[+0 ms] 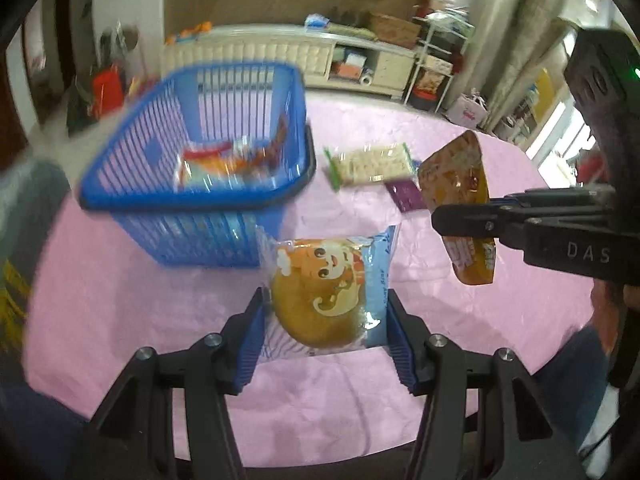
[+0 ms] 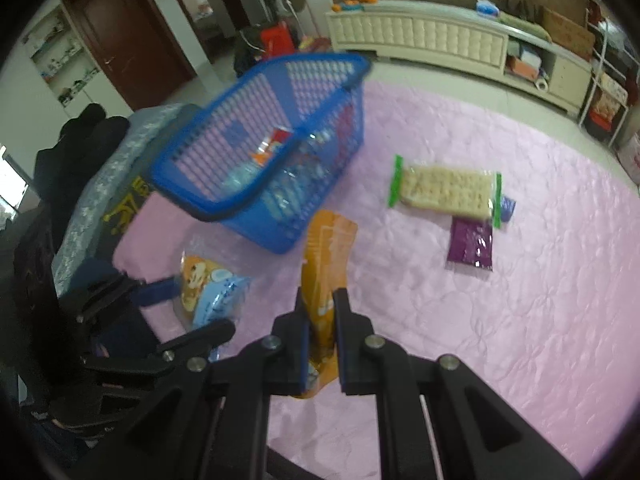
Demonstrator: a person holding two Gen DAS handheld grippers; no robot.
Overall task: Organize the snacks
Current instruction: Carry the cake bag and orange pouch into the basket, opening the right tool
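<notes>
Bread in a blue-edged clear wrapper, a round bun with a cartoon print (image 1: 326, 294), sat pinched between the blue pads of my left gripper (image 1: 325, 332), lifted clear of the pink quilted surface (image 1: 320, 412). My right gripper (image 2: 321, 336) was pressed together on the lower part of an orange snack pouch (image 2: 326, 256), which stood nearly upright between the narrow black fingers (image 2: 347, 320) and hung above the surface. In the right wrist view the bun packet was just to the left of the pouch, the two held apart.

Beyond both held packets stood the blue slatted basket (image 1: 200, 216) with its dark handle folded against the rim. It already held a few wrapped snacks (image 1: 228, 164), blurred, with red, orange and clear wrappers showing.

To the right of the basket, well apart from it, a long clear pack of pale crackers with green ends (image 2: 446, 190) lay flat on the surface. A purple packet (image 2: 470, 246) lay just beside it, its top edge tucked under the cracker pack's right end.

Farther back ran a low cream cabinet (image 2: 420, 36) along the wall.
</notes>
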